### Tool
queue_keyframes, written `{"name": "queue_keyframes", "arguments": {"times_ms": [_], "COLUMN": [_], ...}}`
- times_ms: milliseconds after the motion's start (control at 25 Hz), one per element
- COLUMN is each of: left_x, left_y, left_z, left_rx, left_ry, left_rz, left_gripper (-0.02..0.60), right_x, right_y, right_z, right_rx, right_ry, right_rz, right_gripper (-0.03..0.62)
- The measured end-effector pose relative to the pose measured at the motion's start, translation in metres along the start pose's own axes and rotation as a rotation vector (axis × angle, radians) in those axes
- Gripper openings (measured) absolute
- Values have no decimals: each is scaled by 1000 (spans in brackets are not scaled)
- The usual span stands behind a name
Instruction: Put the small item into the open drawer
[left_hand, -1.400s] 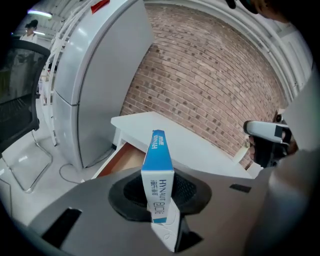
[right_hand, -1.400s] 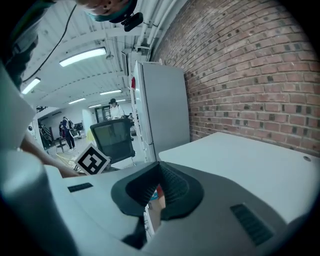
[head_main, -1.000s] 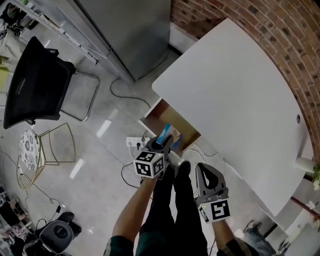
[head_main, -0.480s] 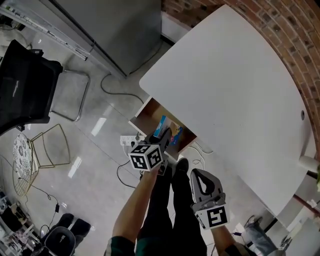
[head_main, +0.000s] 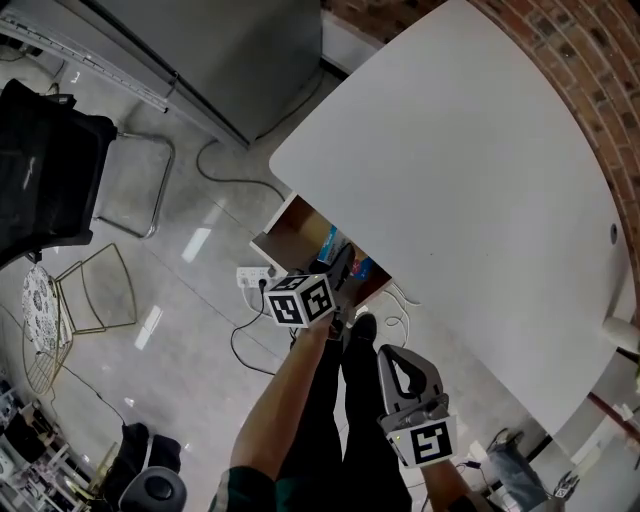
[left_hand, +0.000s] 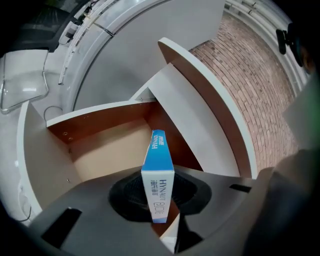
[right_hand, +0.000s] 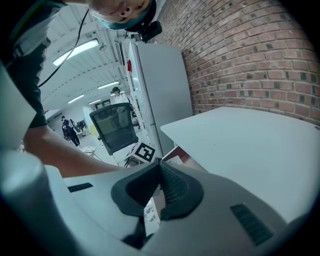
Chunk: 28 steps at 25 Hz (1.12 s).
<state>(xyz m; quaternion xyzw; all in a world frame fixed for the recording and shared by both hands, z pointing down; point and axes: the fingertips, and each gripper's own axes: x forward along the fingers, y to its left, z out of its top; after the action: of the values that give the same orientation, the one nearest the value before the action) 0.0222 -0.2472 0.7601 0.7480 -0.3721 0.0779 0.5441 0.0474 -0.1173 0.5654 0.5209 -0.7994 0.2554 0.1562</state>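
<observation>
In the head view, the left gripper (head_main: 338, 262) is seen over the open drawer (head_main: 292, 226) beneath the table (head_main: 460, 160), well apart from the right gripper (head_main: 398, 362). In the left gripper view, a blue box (left_hand: 158, 175) is clamped on edge between the jaws, above the drawer's floor. In the right gripper view, the jaws are seen closed on nothing.

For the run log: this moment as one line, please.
left gripper: shut on blue box | at open drawer, unreleased | right gripper: shut, empty

Left tool (head_main: 341, 264) dark, right tool (head_main: 394, 353) grey; black-white marker cubes (head_main: 302, 300).
</observation>
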Motion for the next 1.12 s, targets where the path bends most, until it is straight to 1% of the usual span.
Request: {"name": "queue_keyframes", "arguments": {"times_ms": [120,320,520,640,720,880,1000,1120], "left_x": [12,28,41,49,54,61,63,65], "left_y": [8,16,16,15,15,19,22,25], "left_z": [-5,-22,-42,-46,-51,-61,-62,-60], "left_rx": [6,34,10,7,-1,13,16,12], "left_ry": [31,113,208,214,233,303,312,310], "left_rz": [8,23,-13,-21,-31,9,41,59], "left_gripper": [87,87,87,87,87,87,89,89], "right_x": [5,6,7,7,5,5,5,7], "right_y": [-2,-6,-13,-15,-14,-16,-18,-15], "right_z": [-4,-12,-17,-21,-25,-27,-28,-27], "right_rx": [26,43,38,25,12,32,40,39], "right_ry": [1,23,42,61,81,85,85,86], "right_rz": [-10,-21,-32,-33,-29,-35,-39,-34], "right_gripper": [23,23,23,23,23,23,23,23]}}
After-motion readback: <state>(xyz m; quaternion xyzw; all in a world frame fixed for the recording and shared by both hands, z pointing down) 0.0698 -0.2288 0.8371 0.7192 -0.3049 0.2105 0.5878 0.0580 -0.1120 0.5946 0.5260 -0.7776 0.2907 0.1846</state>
